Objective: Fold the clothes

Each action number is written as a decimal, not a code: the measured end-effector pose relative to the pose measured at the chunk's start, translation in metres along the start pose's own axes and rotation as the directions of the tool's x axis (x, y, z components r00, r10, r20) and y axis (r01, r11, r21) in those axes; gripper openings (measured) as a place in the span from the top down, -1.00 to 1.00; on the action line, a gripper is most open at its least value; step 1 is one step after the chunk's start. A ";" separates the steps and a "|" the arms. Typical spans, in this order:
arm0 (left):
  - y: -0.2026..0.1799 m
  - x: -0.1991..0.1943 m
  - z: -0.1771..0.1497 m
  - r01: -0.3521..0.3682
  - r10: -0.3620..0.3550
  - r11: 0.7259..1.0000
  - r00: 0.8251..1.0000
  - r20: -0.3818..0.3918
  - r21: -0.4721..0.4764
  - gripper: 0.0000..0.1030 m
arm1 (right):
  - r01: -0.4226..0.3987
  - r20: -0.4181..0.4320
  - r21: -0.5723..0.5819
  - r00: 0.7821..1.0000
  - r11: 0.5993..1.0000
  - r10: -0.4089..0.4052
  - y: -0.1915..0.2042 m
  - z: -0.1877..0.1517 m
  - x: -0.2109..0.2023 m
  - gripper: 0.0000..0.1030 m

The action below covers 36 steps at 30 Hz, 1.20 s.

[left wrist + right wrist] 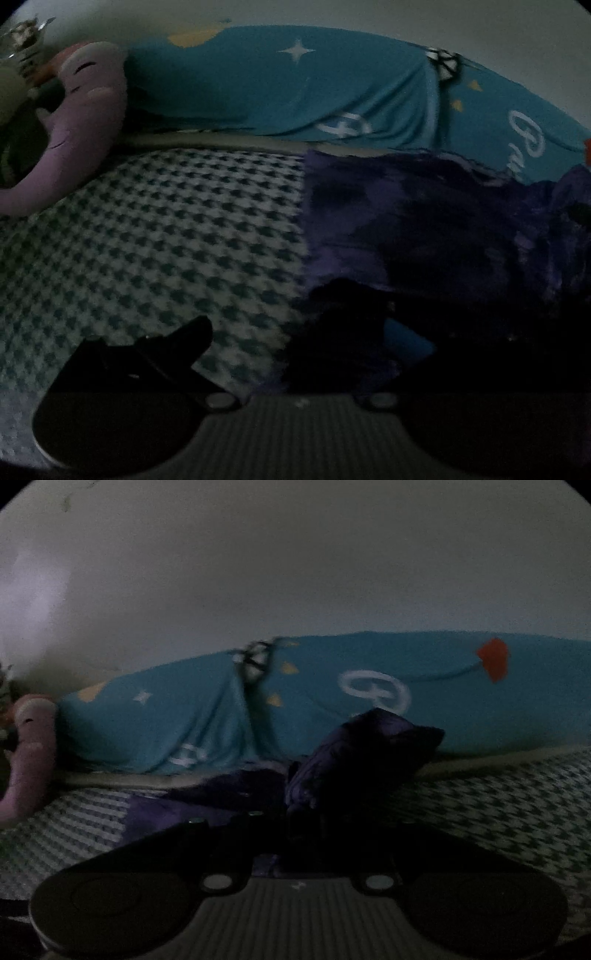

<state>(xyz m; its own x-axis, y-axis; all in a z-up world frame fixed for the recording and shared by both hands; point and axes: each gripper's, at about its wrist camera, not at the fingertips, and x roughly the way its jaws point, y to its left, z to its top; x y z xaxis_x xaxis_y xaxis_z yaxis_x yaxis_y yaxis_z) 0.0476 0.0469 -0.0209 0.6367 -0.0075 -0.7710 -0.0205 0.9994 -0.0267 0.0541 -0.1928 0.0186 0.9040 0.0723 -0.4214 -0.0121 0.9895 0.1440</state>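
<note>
Dimly lit throughout, fine detail lost. Purple garment (424, 221) spread on the houndstooth bed cover (147, 236), straight left edge running front to back beside bare checked fabric; far edge ragged, just short of the pale mattress border. Left gripper (295, 332) low over the near left corner of the garment: one finger (177, 343) out over the bed cover, the other lost in dark cloth with a blue patch showing, so spread apart, but whether pinching fabric, cannot tell. Right gripper (295, 823) closed on a bunched fold of the same purple garment (362, 746), raised off the bed into a peaked hump, remainder trailing flat to the left. Teal printed blanket (277, 85) heaped along the wall (295, 572) behind, bounding the far side. Lilac plush toy (85, 122) at the far left, touching the blanket end. Open houndstooth cover left of the garment in the left view, and to the right in the right view
</note>
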 end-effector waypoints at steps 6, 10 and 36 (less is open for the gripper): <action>0.034 -0.005 -0.001 -0.022 0.023 0.998 1.000 0.004 -0.056 -1.00 | -0.126 0.015 -0.031 0.992 0.991 0.127 0.061 0.009 0.016 0.66; 0.053 -0.008 -0.001 -0.041 0.043 0.995 0.999 0.016 -0.089 -1.00 | -0.205 -0.012 -0.095 0.979 0.974 0.205 0.101 -0.002 0.037 0.63; 0.072 -0.006 -0.002 -0.061 0.062 0.990 0.998 0.000 -0.127 -1.00 | -0.221 -0.088 0.026 0.971 0.975 0.222 0.088 -0.010 0.068 0.48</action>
<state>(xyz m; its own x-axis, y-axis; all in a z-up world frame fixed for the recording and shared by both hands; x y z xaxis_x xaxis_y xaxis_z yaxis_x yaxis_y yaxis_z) 0.0403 0.1189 -0.0194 0.6341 0.0540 -0.7714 -0.1572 0.9857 -0.0601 0.1097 -0.0997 -0.0065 0.8372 0.3012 -0.4565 -0.2000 0.9455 0.2570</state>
